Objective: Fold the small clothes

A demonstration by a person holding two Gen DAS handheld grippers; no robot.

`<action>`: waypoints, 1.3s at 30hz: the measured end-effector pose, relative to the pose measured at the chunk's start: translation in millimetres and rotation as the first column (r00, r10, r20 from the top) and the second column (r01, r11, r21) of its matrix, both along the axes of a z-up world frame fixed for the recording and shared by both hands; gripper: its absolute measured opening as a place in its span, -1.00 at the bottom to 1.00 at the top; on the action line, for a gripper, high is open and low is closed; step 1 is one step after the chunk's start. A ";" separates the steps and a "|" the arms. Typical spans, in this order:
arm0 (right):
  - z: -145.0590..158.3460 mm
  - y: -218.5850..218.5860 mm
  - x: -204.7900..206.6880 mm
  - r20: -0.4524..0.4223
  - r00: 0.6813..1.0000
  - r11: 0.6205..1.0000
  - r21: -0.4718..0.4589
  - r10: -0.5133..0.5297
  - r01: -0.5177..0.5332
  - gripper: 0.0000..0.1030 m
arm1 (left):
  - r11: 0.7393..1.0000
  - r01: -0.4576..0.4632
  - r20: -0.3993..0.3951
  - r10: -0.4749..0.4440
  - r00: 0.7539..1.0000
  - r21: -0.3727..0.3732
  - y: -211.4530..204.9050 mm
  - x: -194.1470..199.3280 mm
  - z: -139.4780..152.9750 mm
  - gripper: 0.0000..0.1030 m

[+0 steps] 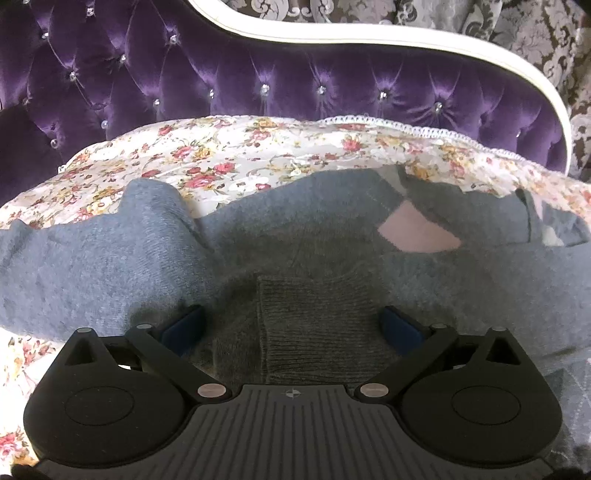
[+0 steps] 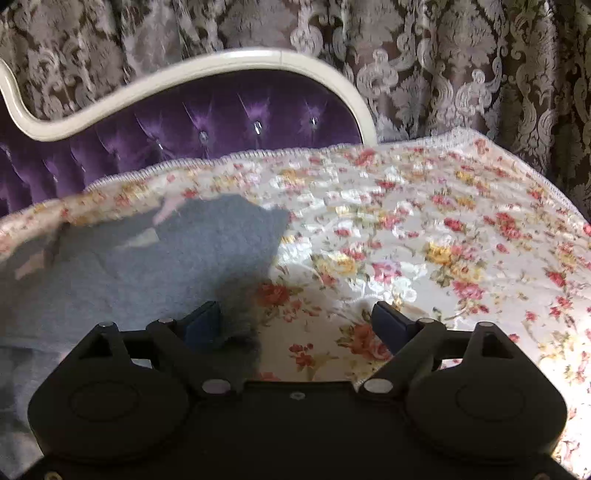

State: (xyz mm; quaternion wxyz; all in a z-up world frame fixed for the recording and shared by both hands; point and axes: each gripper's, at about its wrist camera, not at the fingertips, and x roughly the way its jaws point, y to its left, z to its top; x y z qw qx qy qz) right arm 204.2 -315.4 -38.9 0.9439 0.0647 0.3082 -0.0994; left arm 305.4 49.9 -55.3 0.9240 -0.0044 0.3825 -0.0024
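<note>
Left fingers spread over grey sweater | right fingers spread, empty | floral cover beneath

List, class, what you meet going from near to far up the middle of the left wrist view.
Left gripper → grey knit sweater → floral cover → purple tufted backrest → white frame → damask curtain.

Grey sweater between gripper fingers
</note>
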 end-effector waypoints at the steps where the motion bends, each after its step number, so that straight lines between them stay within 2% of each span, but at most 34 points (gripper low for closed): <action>1: 7.0 2.6 -5.5 0.016 1.000 1.000 0.003 0.004 -0.004 0.76 | 1.000 0.006 0.003 -0.006 1.000 -0.010 1.2 -1.2 0.6 0.99; 5: 32.5 21.5 -26.1 0.092 0.995 0.997 0.064 0.027 -0.033 0.99 | 0.998 0.025 0.005 -0.025 1.000 -0.058 8.7 -9.0 7.0 0.98; 8: 42.2 50.0 -36.3 0.115 0.992 0.994 0.096 0.049 -0.060 0.99 | 0.998 0.009 0.037 -0.007 0.999 -0.058 17.3 -20.8 15.5 0.97; 12: 39.5 100.8 -39.0 0.109 0.987 0.981 0.136 0.122 -0.137 0.99 | 0.999 -0.012 0.073 0.014 0.997 -0.031 35.9 -33.6 27.1 0.97; 17: 21.0 159.8 -34.9 0.118 0.970 0.948 0.216 0.214 -0.235 0.98 | 0.996 -0.083 0.112 0.088 0.990 -0.044 77.4 -47.1 38.3 0.97; 23: 0.9 204.0 -35.0 0.099 0.969 0.961 0.138 0.227 -0.239 0.98 | 0.978 -0.202 0.123 0.206 0.971 -0.049 137.3 -56.0 37.1 0.97; 25: -2.1 209.3 -34.5 0.095 0.969 0.967 0.092 0.229 -0.237 0.98 | 0.967 -0.244 0.113 0.250 0.962 -0.068 157.5 -57.6 33.5 0.97; 29: -14.9 215.2 -37.5 0.074 0.973 0.972 0.071 0.218 -0.223 0.98 | 0.947 -0.307 0.107 0.317 0.942 -0.097 194.4 -61.9 27.0 0.97; 34: -21.9 219.6 -35.8 0.051 0.978 0.976 0.060 0.204 -0.207 0.98 | 0.923 -0.375 0.140 0.384 0.912 -0.088 232.0 -66.7 23.6 0.97; 39: -27.5 232.4 -36.8 0.033 0.978 0.978 -0.021 0.208 -0.208 0.98 | 0.905 -0.423 0.173 0.426 0.888 -0.051 260.6 -63.7 23.2 0.97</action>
